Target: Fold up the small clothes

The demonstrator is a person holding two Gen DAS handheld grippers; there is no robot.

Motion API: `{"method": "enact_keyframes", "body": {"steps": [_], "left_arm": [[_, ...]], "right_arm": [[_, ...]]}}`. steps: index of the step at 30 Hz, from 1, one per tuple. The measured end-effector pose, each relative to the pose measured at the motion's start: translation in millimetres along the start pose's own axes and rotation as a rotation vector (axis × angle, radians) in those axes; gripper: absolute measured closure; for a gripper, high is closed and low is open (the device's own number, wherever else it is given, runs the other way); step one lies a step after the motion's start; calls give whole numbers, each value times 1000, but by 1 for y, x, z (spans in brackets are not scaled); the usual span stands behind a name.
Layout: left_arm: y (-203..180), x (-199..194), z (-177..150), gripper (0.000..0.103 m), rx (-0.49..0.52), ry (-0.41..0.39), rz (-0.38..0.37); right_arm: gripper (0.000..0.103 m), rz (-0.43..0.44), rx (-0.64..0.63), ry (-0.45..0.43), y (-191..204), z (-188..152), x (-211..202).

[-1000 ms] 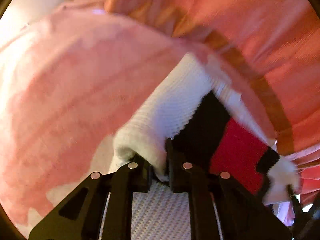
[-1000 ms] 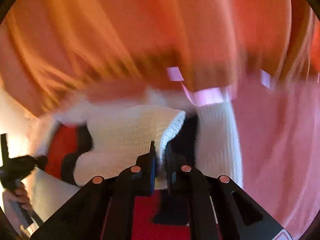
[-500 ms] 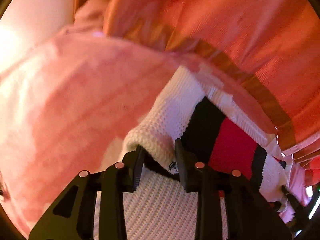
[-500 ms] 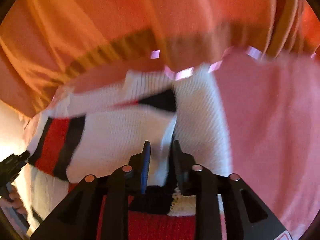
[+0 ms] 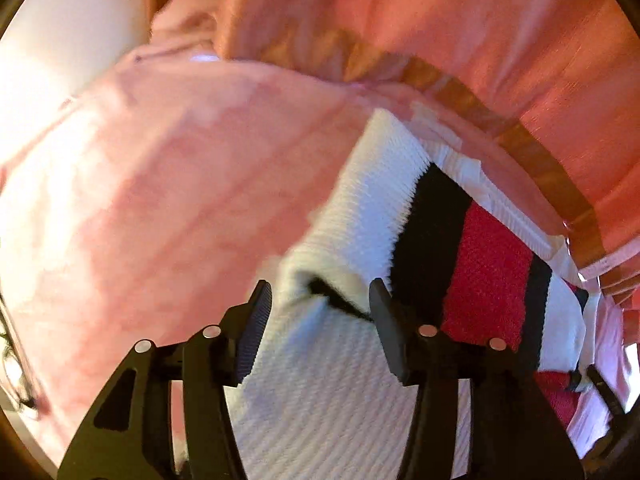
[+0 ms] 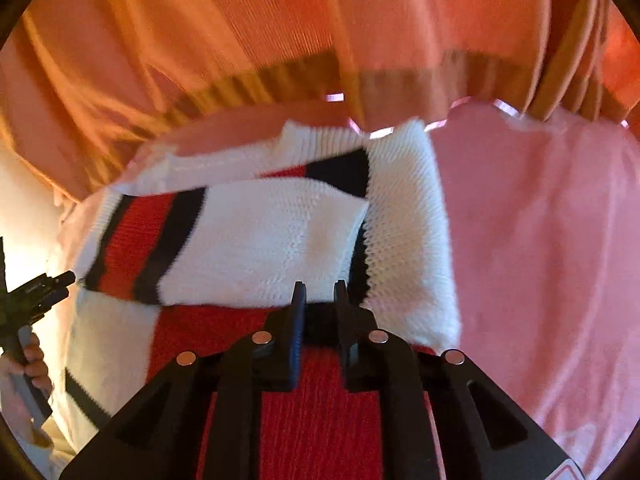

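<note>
Jaws of the left gripper (image 5: 320,300) stood wide apart, flanking a bunched white corner of a knitted sweater (image 5: 360,240) without pinching it, the fold lying loose between the two black fingers. Jaws of the right gripper (image 6: 319,300) were drawn to a narrow gap at the lower edge of the same sweater (image 6: 260,240); whether any knit was caught between them could not be told. From the right wrist view, a folded white panel banded in black and red lay across the red body of the garment from 9 to 12 o'clock of the fingers, with a white ribbed strip running up at 1 o'clock. The sweater rested on a pink sheet (image 6: 540,260), which spread away at 3 o'clock there and, in the left wrist view, filled the frame from 8 to 11 o'clock (image 5: 160,200). Orange curtains (image 6: 320,20) with a darker hem band hung beyond at 12 o'clock. At 9 o'clock of the right view the person's hand (image 6: 34,364) gripped the left tool's handle.
</note>
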State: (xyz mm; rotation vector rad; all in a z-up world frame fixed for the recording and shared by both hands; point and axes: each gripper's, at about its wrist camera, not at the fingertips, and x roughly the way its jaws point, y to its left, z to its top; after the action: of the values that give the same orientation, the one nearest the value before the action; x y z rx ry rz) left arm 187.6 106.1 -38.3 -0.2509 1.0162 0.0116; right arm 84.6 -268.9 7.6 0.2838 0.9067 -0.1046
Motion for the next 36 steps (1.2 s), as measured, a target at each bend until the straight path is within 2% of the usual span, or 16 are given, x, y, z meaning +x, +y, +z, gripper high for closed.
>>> {"method": "enact_keyframes", "body": {"steps": [2,4,6,12,15,18,19,22,26,27,28,29,30,31,33,36], "left_arm": [[11,-15,-4,53,46,-14,-10],[18,-26,-12,53,78,-19,-24],[26,-40,-29,53,99,-13,-28],[49,-72,-112,38,75,28,-50],[59,-79,-158,37,67,55,-40],[71,-81,-192,36,8,93,-76],[70,-89,-202,35,21,49,-66],[62,-91,-214,28,69,47,-50],[59,-94,-222,27,76,46,-80],[59,-95,-222,28,83,47,-86],[58,-95,-222,29,86,46,-91],[58,-95,-221,45,86,38,-99],[57,-93,-220,67,99,36,-98],[57,-92,-218,74,102,40,-94],[62,-92,-216,89,63,63,-148],[57,-115,-217,91,86,35,-178]], "right_arm": [[80,-17,-24,-38,5,-9,-20],[65,-33,-49,-66,4,-28,-43],[56,-57,-69,-79,4,-56,-62],[40,-146,-92,-47,0,-162,-94],[39,-109,-24,-2,-7,-213,-101],[39,-61,26,53,-8,-252,-104],[39,-51,31,62,-5,-258,-104],[38,14,52,94,0,-276,-103],[34,22,45,75,9,-284,-104],[37,43,53,73,9,-284,-104],[49,67,62,74,8,-283,-103],[60,74,69,74,8,-282,-102],[88,80,78,84,6,-279,-99],[90,107,99,91,5,-277,-98],[92,137,131,65,0,-274,-106],[93,111,109,-26,-1,-269,-141]]}}
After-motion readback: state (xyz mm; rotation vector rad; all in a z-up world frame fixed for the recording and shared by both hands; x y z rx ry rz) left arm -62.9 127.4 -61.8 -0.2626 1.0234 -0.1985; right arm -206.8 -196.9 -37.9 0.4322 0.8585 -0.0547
